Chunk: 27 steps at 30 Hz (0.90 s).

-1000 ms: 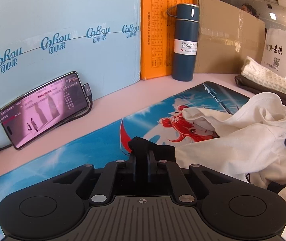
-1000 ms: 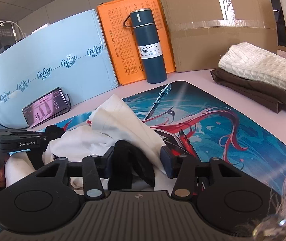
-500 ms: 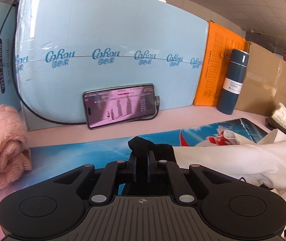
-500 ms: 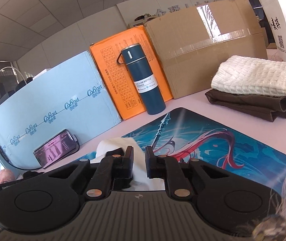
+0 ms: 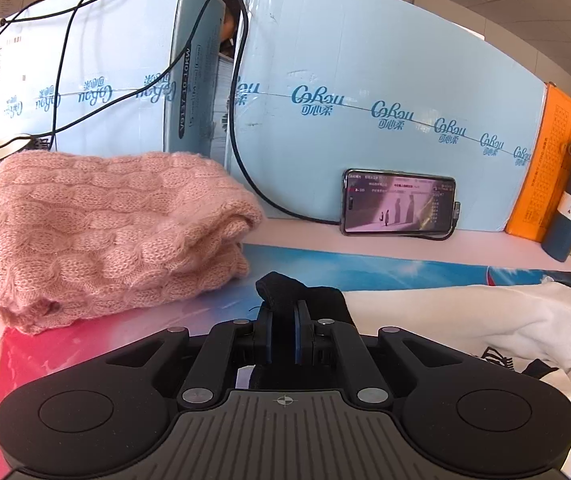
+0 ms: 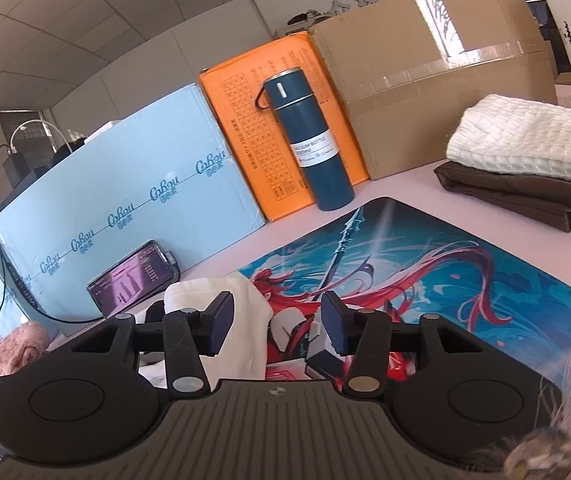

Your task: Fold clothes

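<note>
A pale pink surface (image 6: 425,184) carries a blue anime-print mat (image 6: 465,280), backed by light blue cartons (image 5: 365,60). The left gripper (image 5: 282,316) pinches the black cuff (image 5: 281,288) of a white cotton garment (image 5: 465,320) lying on the mat. The right gripper (image 6: 273,324) stands open above the garment's edge. A folded pink knit sweater (image 5: 105,232) rests beside it.
</note>
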Each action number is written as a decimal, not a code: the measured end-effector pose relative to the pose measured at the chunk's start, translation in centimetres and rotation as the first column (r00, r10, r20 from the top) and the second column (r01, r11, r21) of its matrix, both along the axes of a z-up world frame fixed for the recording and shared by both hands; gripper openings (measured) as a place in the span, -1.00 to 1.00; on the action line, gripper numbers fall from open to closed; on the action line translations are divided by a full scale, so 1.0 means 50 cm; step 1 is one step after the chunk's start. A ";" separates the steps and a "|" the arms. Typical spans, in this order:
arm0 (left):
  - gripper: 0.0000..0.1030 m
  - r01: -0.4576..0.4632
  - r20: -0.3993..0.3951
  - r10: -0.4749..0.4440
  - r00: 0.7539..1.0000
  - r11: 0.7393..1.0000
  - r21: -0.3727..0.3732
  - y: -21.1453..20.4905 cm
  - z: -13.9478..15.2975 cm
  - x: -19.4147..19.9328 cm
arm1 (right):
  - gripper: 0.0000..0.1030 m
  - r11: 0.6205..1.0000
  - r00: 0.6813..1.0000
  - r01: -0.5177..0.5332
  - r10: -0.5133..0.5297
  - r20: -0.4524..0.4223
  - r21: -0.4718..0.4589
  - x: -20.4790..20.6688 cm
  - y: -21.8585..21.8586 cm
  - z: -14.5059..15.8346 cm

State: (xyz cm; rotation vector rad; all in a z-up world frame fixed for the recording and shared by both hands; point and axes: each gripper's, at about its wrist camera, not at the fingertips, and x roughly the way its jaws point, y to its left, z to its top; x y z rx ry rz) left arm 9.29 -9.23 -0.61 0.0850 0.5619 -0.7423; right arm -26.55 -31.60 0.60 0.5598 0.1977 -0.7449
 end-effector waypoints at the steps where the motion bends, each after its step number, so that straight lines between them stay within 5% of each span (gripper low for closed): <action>1: -0.82 -0.012 0.006 0.012 1.000 1.000 0.002 0.001 0.001 0.001 | 0.17 1.000 1.000 -0.024 0.024 -0.008 -0.005 0.019 0.002 0.003; 5: -0.82 -0.042 0.006 0.042 0.999 0.999 0.001 0.004 -0.001 0.010 | 0.59 0.990 0.989 -0.135 0.131 -0.070 -0.049 0.108 0.009 0.010; 9: -0.82 -0.037 -0.009 0.037 0.999 0.999 -0.012 0.008 -0.005 0.012 | 0.61 0.992 0.975 -0.127 0.125 -0.183 0.001 0.191 -0.005 -0.012; 10: -0.82 -0.035 -0.017 0.035 0.999 0.999 -0.018 0.010 -0.006 0.014 | 0.53 0.993 0.975 -0.120 0.120 -0.188 0.010 0.199 -0.009 -0.019; 11: -0.82 -0.034 -0.031 0.033 0.999 0.999 -0.027 0.013 -0.009 0.018 | 0.14 0.993 0.975 -0.113 0.114 -0.189 0.018 0.205 -0.013 -0.026; 12: -0.82 -0.032 -0.045 0.030 0.999 0.999 -0.037 0.016 -0.011 0.021 | -0.59 0.996 0.976 -0.090 0.094 -0.195 0.027 0.207 -0.018 -0.031; 13: -0.82 -0.031 -0.058 0.028 0.998 0.998 -0.048 0.019 -0.013 0.025 | -0.83 0.997 0.976 -0.065 0.073 -0.203 0.047 0.204 -0.028 -0.035; 21: -0.82 -0.008 -0.059 0.004 0.998 0.998 -0.059 0.017 -0.012 0.021 | -0.85 0.981 0.981 0.193 -0.194 -0.029 -0.021 0.015 -0.037 0.002; 27: -0.73 0.011 -0.018 -0.011 1.000 0.999 -0.041 0.007 -0.004 0.003 | -0.85 0.969 0.968 0.248 -0.247 -0.048 0.002 -0.079 0.005 -0.031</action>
